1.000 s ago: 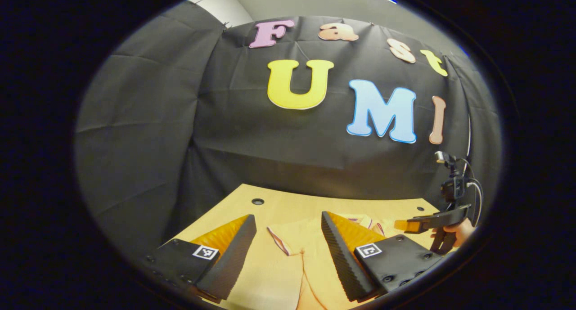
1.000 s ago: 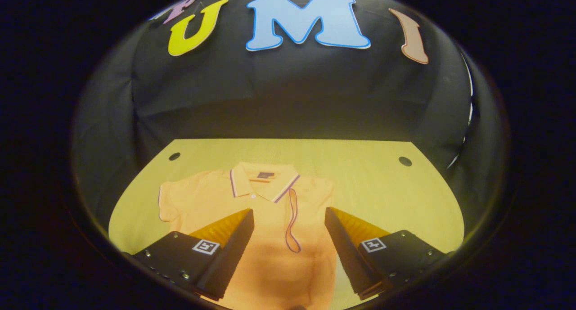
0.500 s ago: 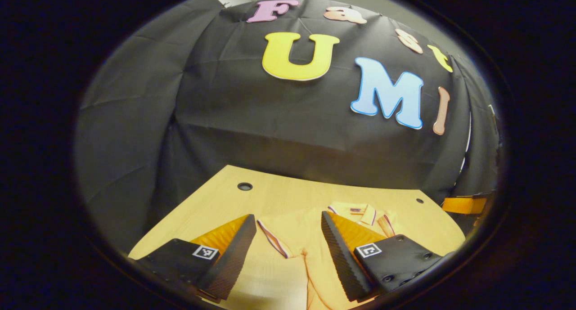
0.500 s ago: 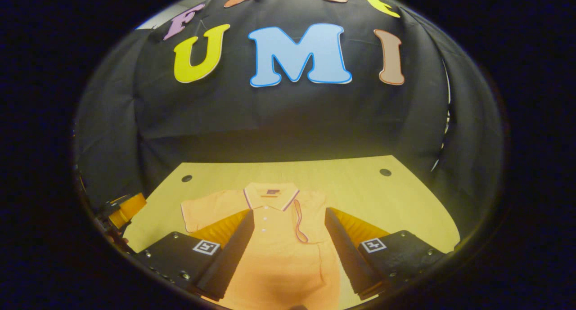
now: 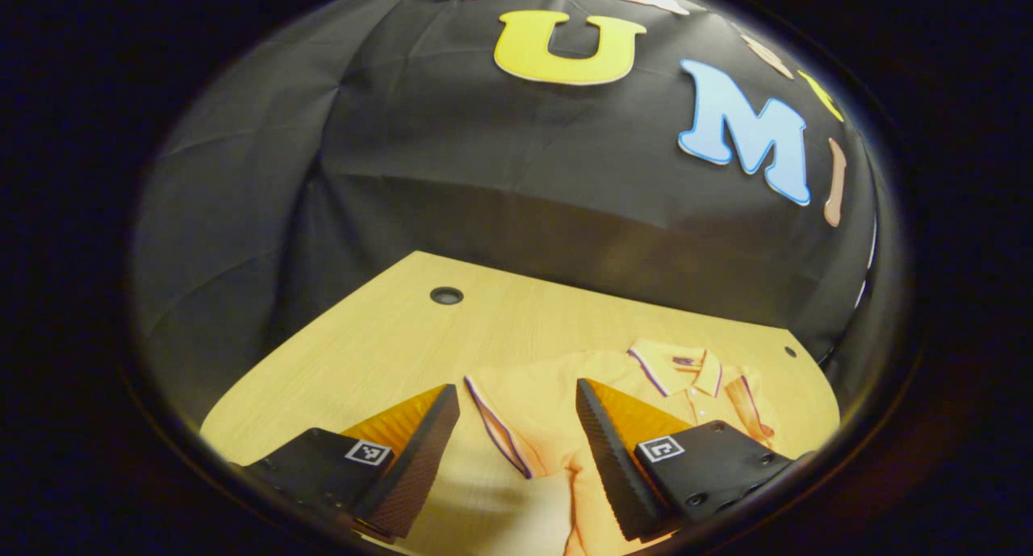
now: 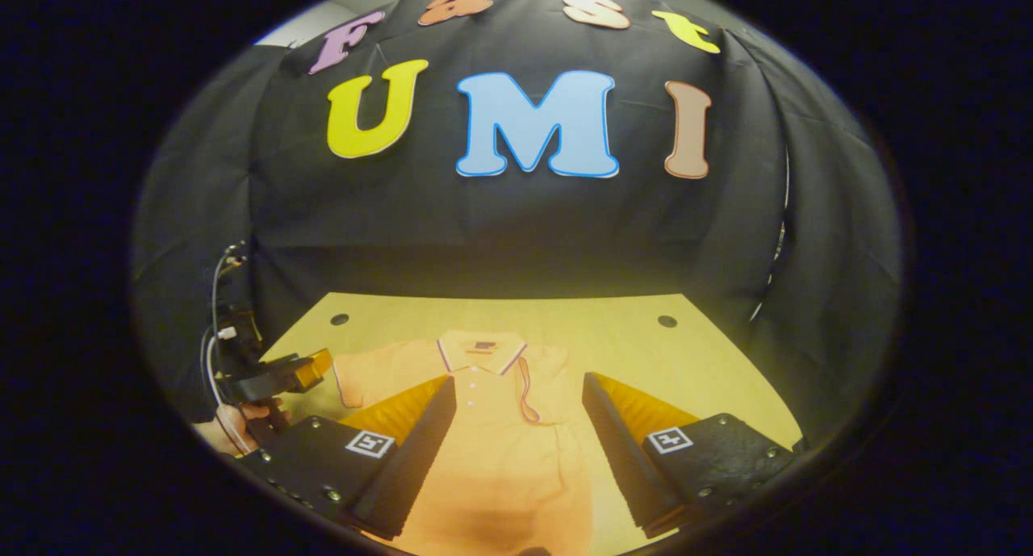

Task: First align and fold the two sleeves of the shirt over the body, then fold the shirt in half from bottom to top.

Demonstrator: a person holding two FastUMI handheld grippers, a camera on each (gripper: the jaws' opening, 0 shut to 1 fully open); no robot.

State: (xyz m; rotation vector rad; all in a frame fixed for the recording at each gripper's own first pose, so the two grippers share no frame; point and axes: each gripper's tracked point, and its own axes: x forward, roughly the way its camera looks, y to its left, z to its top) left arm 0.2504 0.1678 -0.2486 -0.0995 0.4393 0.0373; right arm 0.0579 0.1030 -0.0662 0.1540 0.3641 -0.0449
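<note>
Orange shirt (image 6: 492, 451), purple-and-white striped collar trim; pale wood-grain table (image 6: 646, 354)

A pale wooden table (image 6: 646, 354) carries an orange shirt (image 6: 492, 427), lying flat.

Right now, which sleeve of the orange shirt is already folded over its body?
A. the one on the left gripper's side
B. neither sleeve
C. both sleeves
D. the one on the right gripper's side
D: in the right gripper view the shirt has its right-side sleeve lying over the body, while the other sleeve is spread flat on the table.
</note>
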